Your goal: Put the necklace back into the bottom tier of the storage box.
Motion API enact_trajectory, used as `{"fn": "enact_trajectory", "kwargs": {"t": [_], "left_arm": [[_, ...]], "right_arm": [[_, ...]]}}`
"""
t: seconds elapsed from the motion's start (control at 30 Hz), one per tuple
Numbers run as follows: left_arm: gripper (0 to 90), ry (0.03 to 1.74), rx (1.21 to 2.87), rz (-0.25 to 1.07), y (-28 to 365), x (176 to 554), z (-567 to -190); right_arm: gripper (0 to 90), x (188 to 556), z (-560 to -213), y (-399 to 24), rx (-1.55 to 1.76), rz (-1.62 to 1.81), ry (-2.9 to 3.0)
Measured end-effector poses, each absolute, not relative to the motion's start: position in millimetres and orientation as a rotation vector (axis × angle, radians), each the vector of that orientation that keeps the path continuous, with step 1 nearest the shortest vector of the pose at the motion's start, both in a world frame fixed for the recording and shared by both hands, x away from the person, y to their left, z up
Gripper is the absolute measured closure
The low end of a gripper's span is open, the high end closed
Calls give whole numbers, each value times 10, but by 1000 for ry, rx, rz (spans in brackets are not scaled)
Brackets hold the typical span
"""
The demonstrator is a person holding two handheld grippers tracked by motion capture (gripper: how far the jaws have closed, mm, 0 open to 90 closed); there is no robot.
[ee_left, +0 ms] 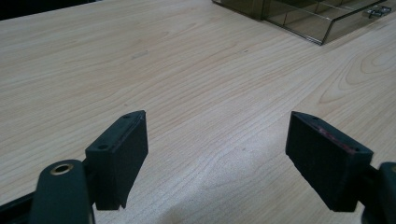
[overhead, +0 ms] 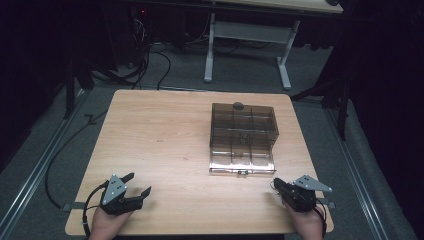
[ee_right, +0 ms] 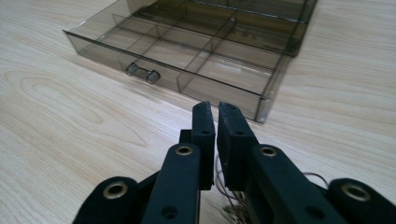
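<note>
Left gripper gapes empty above table, box beyond.

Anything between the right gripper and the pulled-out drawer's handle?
Nothing: bare wooden table lies between the right gripper and the drawer handle, seen in the right gripper view.

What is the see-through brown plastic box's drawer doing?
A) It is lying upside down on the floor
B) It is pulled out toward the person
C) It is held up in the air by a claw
B: the drawer sticks out from the see-through brown plastic box, resting on the wooden table, with no claw touching it.
</note>
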State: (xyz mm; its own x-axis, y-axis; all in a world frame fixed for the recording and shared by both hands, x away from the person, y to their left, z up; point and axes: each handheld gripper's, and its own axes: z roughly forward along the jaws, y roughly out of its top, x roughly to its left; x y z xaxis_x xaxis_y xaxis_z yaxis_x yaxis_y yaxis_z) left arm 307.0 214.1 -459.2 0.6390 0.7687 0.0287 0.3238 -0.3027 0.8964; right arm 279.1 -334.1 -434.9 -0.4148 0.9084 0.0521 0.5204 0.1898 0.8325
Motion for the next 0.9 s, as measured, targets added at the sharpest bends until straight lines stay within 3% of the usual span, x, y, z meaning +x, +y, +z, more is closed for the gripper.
{"fn": "enact_trajectory", "kwargs": {"t": [0.27,0.6,0.73,0.9], "left_arm": [[213,861,1887,572,2145,3069,-4592],[213,866,1889,567,2145,3074,-4592],[213,867,1889,565,2145,3075,-4592],[217,867,1888,561,2146,3079,-4593]], "right_arm": [[844,2730,-4334,-3483,1381,1108,1959],[729,2628,-4327,-3721,1447,1095,1905],[606,2587,-4366,-3796,1482,1103,1910],[377,2539,-4404,-3831,1525,1125,1946]]}}
